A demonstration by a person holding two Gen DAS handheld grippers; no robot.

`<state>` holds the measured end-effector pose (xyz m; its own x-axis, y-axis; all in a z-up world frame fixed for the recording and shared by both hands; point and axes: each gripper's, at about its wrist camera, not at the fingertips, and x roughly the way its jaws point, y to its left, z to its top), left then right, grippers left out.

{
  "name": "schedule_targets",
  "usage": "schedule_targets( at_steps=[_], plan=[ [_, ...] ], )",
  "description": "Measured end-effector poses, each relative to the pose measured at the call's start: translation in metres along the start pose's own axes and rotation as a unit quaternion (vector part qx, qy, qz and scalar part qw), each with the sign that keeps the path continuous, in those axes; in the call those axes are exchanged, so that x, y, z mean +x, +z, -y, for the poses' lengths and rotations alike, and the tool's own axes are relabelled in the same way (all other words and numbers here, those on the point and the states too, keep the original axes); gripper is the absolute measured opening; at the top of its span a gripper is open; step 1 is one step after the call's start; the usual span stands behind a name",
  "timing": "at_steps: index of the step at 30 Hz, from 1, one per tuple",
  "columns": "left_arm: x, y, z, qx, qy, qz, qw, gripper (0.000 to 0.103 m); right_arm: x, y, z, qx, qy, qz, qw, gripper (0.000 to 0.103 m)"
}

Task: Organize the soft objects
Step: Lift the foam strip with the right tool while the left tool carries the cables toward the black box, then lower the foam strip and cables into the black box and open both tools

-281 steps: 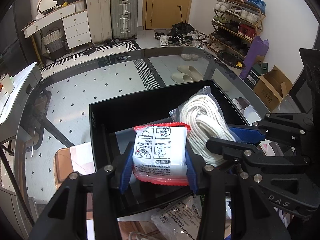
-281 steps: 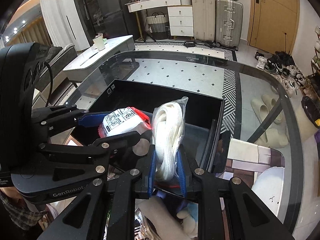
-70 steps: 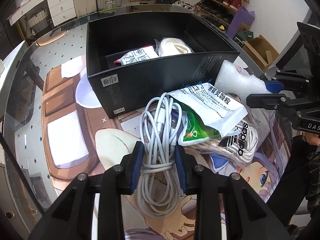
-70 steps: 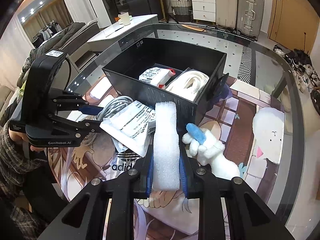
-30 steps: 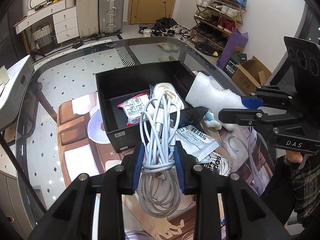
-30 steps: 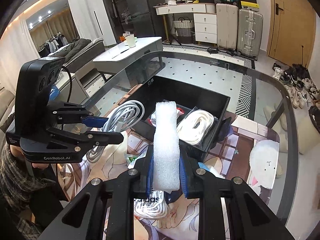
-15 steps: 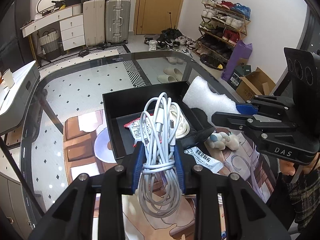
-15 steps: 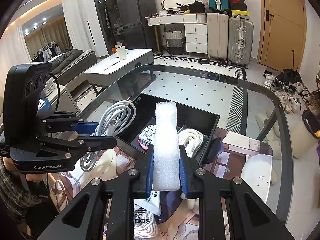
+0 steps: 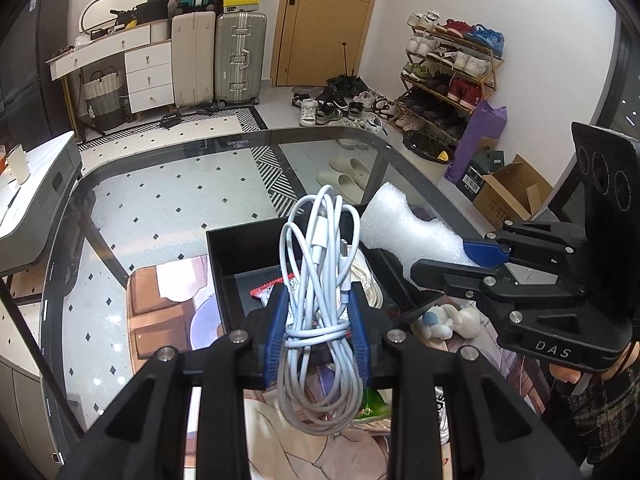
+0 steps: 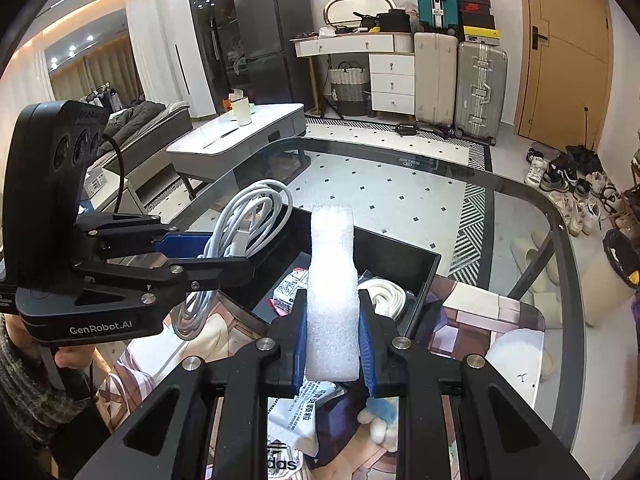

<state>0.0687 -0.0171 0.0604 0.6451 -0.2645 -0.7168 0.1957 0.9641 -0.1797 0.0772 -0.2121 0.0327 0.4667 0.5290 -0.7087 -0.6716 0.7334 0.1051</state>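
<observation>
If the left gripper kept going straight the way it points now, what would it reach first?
Probably the black box. The left gripper, shut on the cable bundle, points down toward the box's open inside, where a red-edged packet and white rope lie. Depth is unclear.

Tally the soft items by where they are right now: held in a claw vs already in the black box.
Held in a claw: 2, white cable bundle in the left claw, white foam block in the right claw
In the black box: 2, red-edged packet, white rope coil
Total: 4
</observation>
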Motion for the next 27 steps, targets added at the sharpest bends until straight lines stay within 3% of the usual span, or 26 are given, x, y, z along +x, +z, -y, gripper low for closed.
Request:
schedule_targets(
  at_steps=[18,27],
  plan=[
    [0.018,0.012,-0.004,-0.007,0.033,0.053,0.9980,0.028,0.020,0.017,0.009,0.017,-0.020,0.026,0.999,0.022],
    [0.029,0.016,-0.012,-0.016,0.033,0.087,0.9955,0.028,0.023,0.019,0.014,0.018,-0.026,0.058,0.998,0.022]
  ],
)
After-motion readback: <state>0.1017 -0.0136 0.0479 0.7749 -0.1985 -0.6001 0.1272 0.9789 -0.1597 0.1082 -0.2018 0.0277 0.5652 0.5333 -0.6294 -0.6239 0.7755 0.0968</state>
